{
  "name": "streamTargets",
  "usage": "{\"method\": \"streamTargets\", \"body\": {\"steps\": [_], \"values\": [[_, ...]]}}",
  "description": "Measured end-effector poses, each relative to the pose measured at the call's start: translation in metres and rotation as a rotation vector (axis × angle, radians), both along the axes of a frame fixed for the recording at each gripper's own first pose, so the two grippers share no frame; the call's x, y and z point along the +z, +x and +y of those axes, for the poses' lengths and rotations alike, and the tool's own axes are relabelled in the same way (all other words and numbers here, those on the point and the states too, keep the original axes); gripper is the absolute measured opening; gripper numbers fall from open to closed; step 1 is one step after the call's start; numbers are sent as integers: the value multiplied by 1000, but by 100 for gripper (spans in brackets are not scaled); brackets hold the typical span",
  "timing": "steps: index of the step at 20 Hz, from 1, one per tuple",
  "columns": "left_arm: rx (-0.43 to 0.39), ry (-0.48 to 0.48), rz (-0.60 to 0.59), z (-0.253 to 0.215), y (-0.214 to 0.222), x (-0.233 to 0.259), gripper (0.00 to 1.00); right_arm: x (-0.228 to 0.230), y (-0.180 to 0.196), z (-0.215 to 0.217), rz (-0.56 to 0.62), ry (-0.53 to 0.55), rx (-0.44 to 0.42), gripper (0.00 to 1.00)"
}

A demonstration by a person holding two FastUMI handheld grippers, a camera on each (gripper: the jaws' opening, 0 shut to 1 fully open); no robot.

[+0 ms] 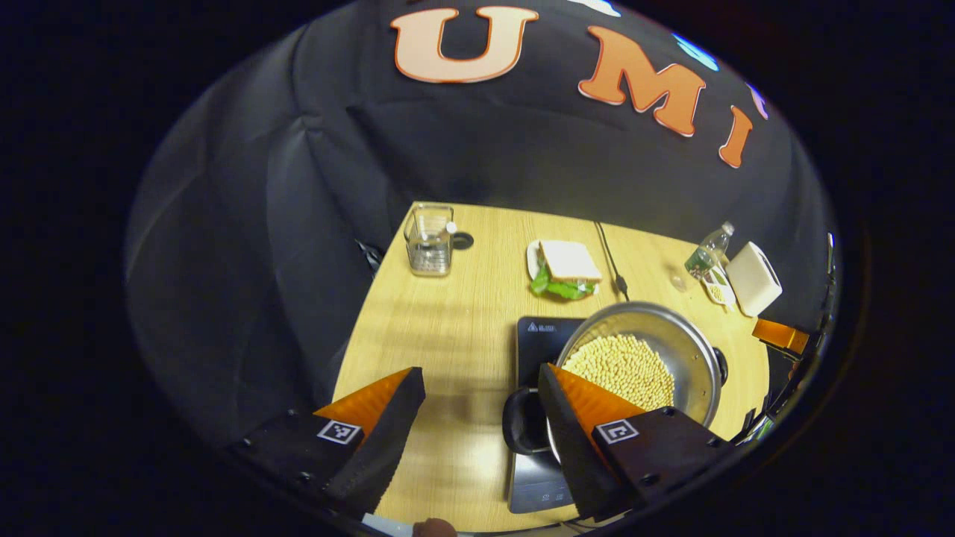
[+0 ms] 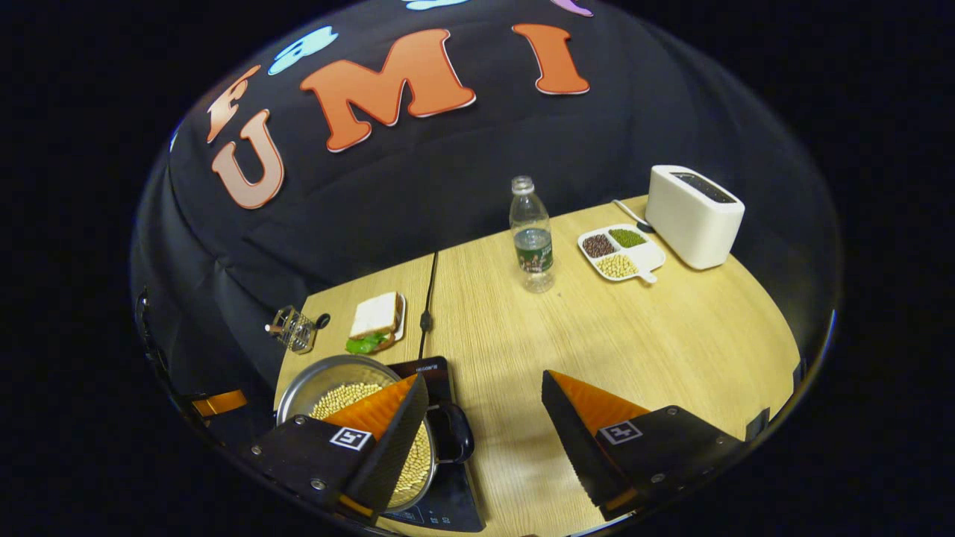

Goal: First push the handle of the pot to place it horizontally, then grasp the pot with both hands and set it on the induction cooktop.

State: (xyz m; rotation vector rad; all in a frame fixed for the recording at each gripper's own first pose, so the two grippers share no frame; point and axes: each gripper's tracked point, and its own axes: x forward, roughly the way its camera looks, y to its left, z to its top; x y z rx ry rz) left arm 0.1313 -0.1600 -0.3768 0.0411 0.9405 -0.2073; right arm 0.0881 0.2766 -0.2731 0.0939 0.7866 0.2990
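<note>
A steel pot (image 1: 660, 322) holding pale beans sits on the black induction cooktop (image 1: 539, 337). Its near black loop handle (image 1: 510, 422) lies between the fingers of my left gripper (image 1: 479, 373), which is open, with the handle close to the right finger. The pot's far handle (image 1: 721, 365) points toward the other gripper (image 1: 780, 335). In the right gripper view the pot (image 2: 328, 377) and cooktop (image 2: 448, 498) are at lower left. My right gripper (image 2: 485, 379) is open, and a handle (image 2: 465, 440) sits just inside its left finger.
On the wooden table (image 2: 671, 335) stand a water bottle (image 2: 532, 235), a white toaster (image 2: 694, 215) and a divided dish of beans (image 2: 619, 253). A sandwich on a plate (image 1: 567, 267), a glass container (image 1: 430, 240) and a black cable (image 1: 610, 261) lie behind the cooktop.
</note>
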Motion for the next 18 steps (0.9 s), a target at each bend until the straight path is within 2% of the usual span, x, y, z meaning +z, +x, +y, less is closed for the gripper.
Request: {"method": "streamTargets", "body": {"steps": [5, 8, 11, 15, 18], "values": [[13, -28, -265, 16, 41, 125, 99, 86, 17, -18, -149, 2, -25, 95], [14, -17, -450, 31, 55, 207, 98, 150, 22, -30, -277, -8, -37, 95], [20, -51, -609, 28, 55, 278, 97, 215, 19, -36, -419, -15, -38, 95], [55, -3, -840, 48, 46, 362, 98, 287, 3, -38, -591, -38, -20, 95], [75, -37, -919, 46, 34, 410, 97, 331, -14, -35, -675, -12, -14, 95]]}}
